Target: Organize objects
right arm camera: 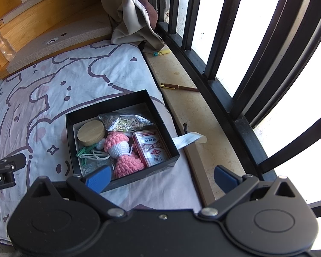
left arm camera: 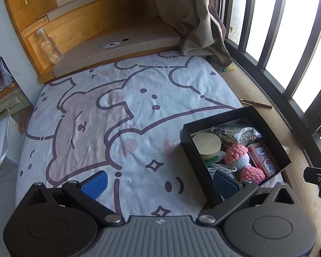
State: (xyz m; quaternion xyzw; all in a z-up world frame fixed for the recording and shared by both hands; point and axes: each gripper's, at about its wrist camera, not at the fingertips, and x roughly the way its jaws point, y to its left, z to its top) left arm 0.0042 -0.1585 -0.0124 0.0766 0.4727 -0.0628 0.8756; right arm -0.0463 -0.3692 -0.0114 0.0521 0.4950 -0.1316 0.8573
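A white bedsheet w/ pink-and-purple cartoon bear print (left arm camera: 109,111) is seen spread over the bed, filling most of the left wrist view. A beige curtain (left arm camera: 194,21) is seen hanging at 12 o'clock, w/ black window bars (right arm camera: 241,42) running from 1 to 4 o'clock beyond a pale stone sill (right arm camera: 194,107).

A black square cardboard box (right arm camera: 160,128), lid off, is set on the sheet near the bed's sill-side edge: at 4 o'clock in the left view, centre in the right view. Inside are packed a round wooden disc (right arm camera: 91,134) at the box's 10 o'clock, a clear bag of rubber bands (right arm camera: 126,120) at 12, a red card pack (right arm camera: 153,147) at 3, a pink-and-white crochet toy (right arm camera: 121,150) in the middle, and green clips w/ white bands (right arm camera: 89,153) at 8.

The left tool (left arm camera: 159,182) is held spread wide, nothing between its blue pads; one pad overlaps the box's near corner in the left view, contact can't be told. The right tool (right arm camera: 162,177) is likewise spread wide and empty, hovering over the box's near edge.

A clear glass bottle (left arm camera: 49,47) is stood at 10 o'clock by the wooden step. A brown pen (right arm camera: 178,87) and a small yellow-green item (right arm camera: 160,53) are seen lying on the sill.
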